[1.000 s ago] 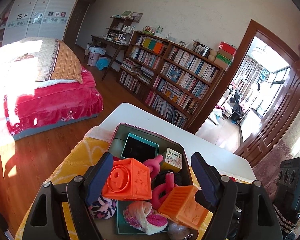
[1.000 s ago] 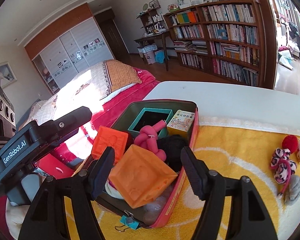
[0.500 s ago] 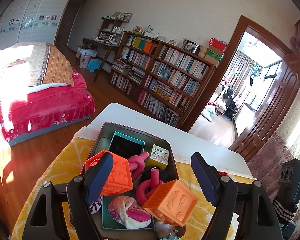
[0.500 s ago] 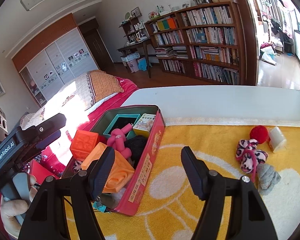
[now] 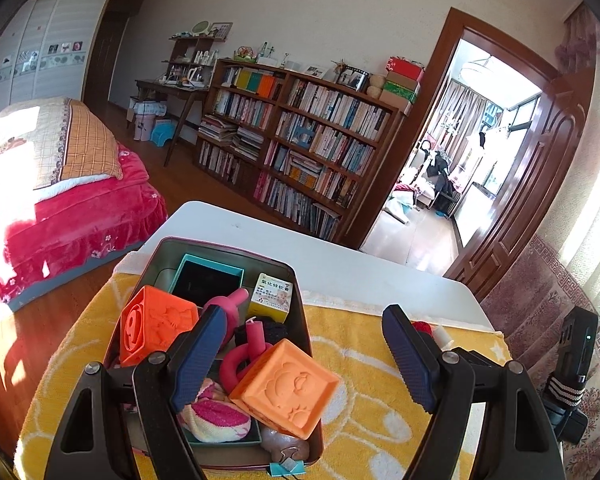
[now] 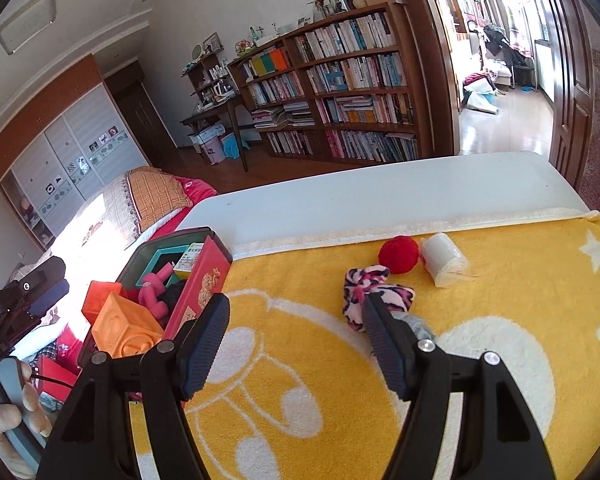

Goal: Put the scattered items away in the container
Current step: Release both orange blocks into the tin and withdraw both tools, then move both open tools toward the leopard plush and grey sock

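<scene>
The red tin [image 5: 300,312] stands open on the yellow towel and holds two orange cubes [image 5: 288,386], pink rings [image 5: 236,364], a teal box [image 5: 210,280] and a small carton [image 5: 270,294]. My left gripper [image 5: 304,320] hangs open over the tin's right rim with nothing between its fingers. In the right wrist view my right gripper [image 6: 296,304] is open and empty above the towel, right of the tin [image 6: 204,276]. Just beyond its right finger lie a pink leopard scrunchie [image 6: 374,286], a red pompom [image 6: 399,254], a white roll [image 6: 444,258] and a half-hidden grey item [image 6: 422,326].
The yellow towel [image 6: 300,380] covers the near part of a white table [image 6: 380,200]. A blue binder clip [image 5: 286,466] sits at the tin's near rim. A bed [image 5: 60,200] is left of the table and a bookcase [image 5: 300,148] stands behind it.
My right gripper has swung right, away from over the tin and toward the scattered items on the towel. The left gripper has drawn back and to the right, still open.
</scene>
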Action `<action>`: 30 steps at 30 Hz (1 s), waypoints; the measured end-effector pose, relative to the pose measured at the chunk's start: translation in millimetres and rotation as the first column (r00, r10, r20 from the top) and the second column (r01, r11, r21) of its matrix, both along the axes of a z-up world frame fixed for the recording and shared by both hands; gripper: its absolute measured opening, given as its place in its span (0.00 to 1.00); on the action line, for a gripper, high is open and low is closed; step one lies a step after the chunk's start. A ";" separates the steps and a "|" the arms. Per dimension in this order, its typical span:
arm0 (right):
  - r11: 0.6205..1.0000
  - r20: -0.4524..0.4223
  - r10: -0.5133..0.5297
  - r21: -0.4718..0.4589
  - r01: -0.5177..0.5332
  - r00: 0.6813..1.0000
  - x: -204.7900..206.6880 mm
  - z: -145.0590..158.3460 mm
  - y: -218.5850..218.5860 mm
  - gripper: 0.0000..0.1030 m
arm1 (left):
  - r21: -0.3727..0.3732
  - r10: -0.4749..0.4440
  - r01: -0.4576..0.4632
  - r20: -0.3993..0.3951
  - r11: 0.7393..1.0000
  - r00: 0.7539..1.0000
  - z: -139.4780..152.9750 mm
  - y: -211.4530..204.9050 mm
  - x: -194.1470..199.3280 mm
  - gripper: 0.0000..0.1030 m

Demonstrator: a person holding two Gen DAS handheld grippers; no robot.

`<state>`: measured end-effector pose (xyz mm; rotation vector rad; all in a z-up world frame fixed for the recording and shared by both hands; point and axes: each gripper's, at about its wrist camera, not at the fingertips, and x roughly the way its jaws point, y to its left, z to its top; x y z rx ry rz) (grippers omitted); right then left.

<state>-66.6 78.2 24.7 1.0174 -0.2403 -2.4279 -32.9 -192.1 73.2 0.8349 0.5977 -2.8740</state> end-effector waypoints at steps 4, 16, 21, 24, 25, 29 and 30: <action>0.998 0.006 -0.060 -0.021 0.060 0.998 -3.6 -1.2 25.3 0.71 | 0.002 -0.034 0.034 0.011 0.999 0.999 -0.9 15.7 -6.3 0.79; 0.983 0.014 -0.181 -0.029 0.181 0.983 -11.4 -18.5 64.1 0.71 | -0.025 -0.105 0.106 0.041 0.994 0.994 -3.0 64.7 -21.1 0.80; 0.979 0.008 -0.201 -0.020 0.201 0.980 -11.0 -22.3 66.9 0.71 | -0.006 -0.123 0.123 0.036 0.992 0.992 -5.9 77.1 -23.3 0.80; 0.977 -0.001 -0.212 -0.008 0.212 0.977 -9.7 -23.3 67.1 0.71 | 0.006 -0.138 0.138 0.039 0.990 0.990 -9.4 82.8 -25.5 0.80; 0.976 0.000 -0.216 -0.008 0.216 0.976 -10.1 -24.4 68.6 0.72 | 0.005 -0.145 0.145 0.042 0.989 0.989 -10.6 84.9 -26.4 0.80; 0.971 0.015 -0.237 -0.013 0.237 0.971 -12.4 -28.1 74.1 0.73 | -0.007 -0.158 0.158 0.043 0.987 0.987 -12.5 90.3 -27.6 0.80; 0.970 0.016 -0.242 -0.012 0.242 0.970 -12.6 -28.6 75.2 0.73 | -0.003 -0.161 0.161 0.045 0.987 0.986 -13.5 90.2 -28.4 0.80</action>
